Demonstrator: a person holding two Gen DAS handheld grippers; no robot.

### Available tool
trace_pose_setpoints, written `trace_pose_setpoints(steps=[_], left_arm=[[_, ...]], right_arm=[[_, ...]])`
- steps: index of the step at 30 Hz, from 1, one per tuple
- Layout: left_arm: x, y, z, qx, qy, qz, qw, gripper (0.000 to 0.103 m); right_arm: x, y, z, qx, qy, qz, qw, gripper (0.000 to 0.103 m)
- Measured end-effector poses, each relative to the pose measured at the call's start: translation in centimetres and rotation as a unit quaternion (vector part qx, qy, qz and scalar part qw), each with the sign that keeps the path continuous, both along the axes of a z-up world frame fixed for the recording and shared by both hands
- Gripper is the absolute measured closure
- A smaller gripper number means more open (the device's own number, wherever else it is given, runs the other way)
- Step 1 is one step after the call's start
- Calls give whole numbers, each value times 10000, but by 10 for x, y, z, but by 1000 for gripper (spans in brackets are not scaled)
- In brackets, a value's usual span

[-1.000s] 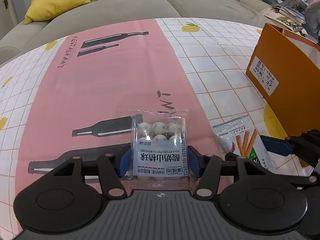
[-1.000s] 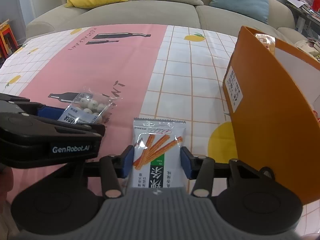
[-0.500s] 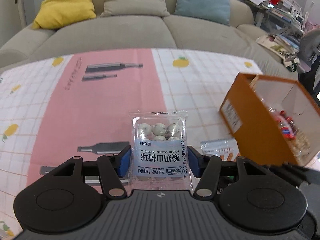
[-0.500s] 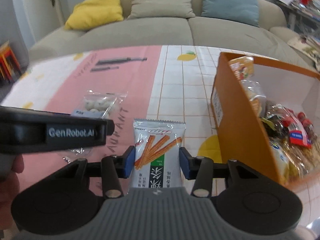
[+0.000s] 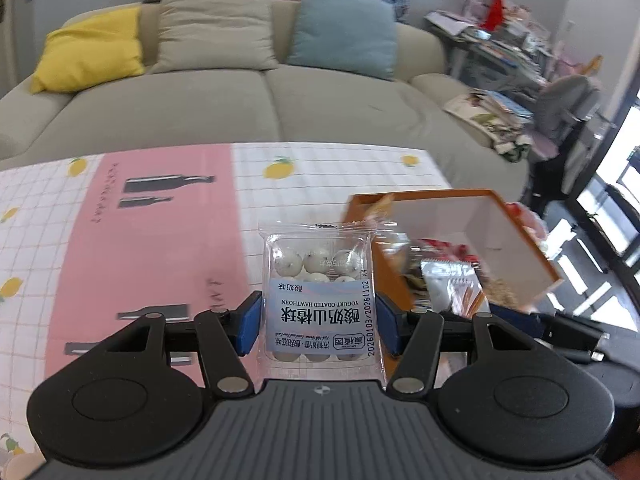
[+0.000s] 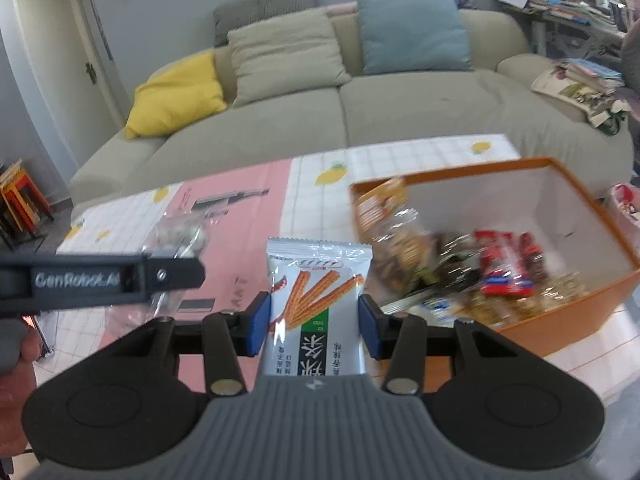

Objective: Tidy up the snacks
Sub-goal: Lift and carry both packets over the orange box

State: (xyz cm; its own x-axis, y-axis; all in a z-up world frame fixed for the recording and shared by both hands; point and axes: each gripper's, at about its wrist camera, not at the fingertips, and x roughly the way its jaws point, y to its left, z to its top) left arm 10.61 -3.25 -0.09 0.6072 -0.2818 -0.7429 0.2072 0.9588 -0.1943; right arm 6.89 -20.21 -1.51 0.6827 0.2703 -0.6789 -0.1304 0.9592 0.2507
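a clear plastic packet of white yogurt-coated hawthorn balls with a pale blue label [image 5: 318,292] is clamped between the blue pads of the left claw [image 5: 318,322], gripped at its side seams so that the stiff inner tray keeps it flat and upright. a silver foil pouch printed with orange sticks and a green-and-black label [image 6: 316,304] is pinched the same way by the right claw [image 6: 314,326], its crimped top edge standing free above the pads. both packets are held clear of the desk covered by a smooth pink-and-white checked cloth with lemon and bottle prints [image 5: 120,240], near the open orange cardboard box with white inner walls [image 6: 576,216]. glossy, crinkled wrappers in red, brown and clear film are heaped loosely in that box, so it is judged to be the collecting place for the snacks. the side grips seem chosen so each packet can be dropped in flat when the pads part. the box rim is rigid and could snag a packet's lower edge. a beige fabric sofa with soft cushions [image 5: 256,92] is seen behind the desk.
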Motion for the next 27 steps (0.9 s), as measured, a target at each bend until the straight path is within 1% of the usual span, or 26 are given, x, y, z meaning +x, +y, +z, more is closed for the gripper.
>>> trace_pose_setpoints(steps=[4, 7, 11, 15, 17, 19, 22, 24, 27], left_arm=[[3, -27, 7, -257, 71, -405, 9988, 37], [11, -52, 9, -360, 133, -752, 9964, 37], [34, -85, 7, -441, 318, -1038, 9931, 37], [63, -115, 1, -480, 522, -1269, 9894, 37], [75, -132, -2, -451, 540, -1374, 9880, 37], [89, -146, -7, -482, 605, -1420, 9868, 37], [107, -164, -16, -495, 688, -1389, 9867, 37], [120, -174, -27, -467, 782, -1370, 9864, 37], [141, -185, -47, -420, 1000, -1338, 9851, 37]], right_arm=[[-6, -38, 19, -105, -22, -4, 9999, 57], [-6, -70, 29, -169, 59, -20, 9998, 57], [2, -115, 41, -194, 196, -27, 9996, 57], [17, -154, 47, -407, 232, -101, 9989, 57], [28, -169, 48, -527, 184, -127, 9984, 57], [45, -183, 46, -604, 194, -135, 9979, 57], [73, -201, 38, -595, 326, -112, 9976, 57], [95, -206, 26, -724, 432, -50, 9964, 57], [125, -206, 0, -1028, 686, 80, 9923, 57]])
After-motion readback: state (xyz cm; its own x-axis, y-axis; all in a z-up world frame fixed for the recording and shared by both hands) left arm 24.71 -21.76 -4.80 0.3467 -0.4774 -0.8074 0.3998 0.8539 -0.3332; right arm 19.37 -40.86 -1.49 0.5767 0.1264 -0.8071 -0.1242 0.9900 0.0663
